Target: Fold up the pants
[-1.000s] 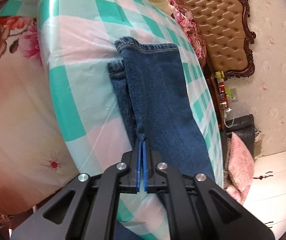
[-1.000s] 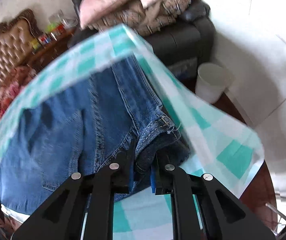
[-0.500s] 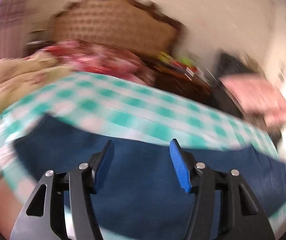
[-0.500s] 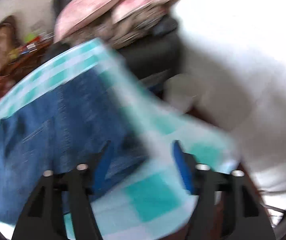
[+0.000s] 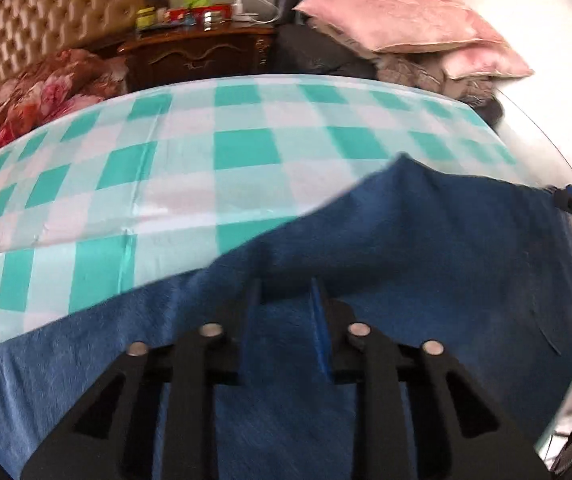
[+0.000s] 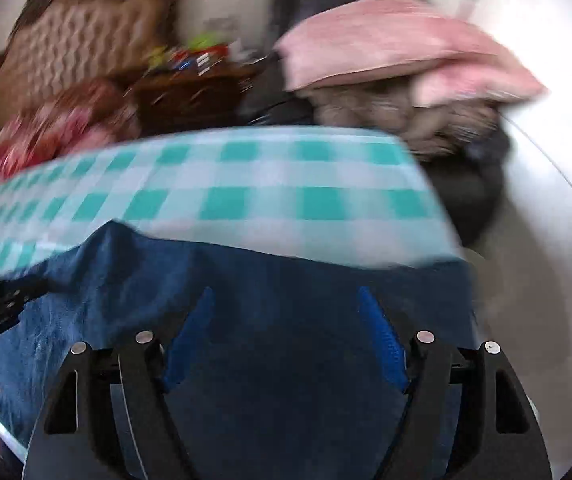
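Hovering over the jeans (image 5: 406, 280): left gripper (image 5: 286, 300) jaws narrowing, empty; right gripper (image 6: 286, 320) jaws wide, empty. Risking a one-layer pinch, spoiling the fold.

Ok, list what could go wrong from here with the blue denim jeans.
1. The left gripper has just been closing, with no clear fold of the blue denim jeans between its fingers: it may miss.
2. The jeans lie near the right edge of the teal-checked tablecloth and could slide off.
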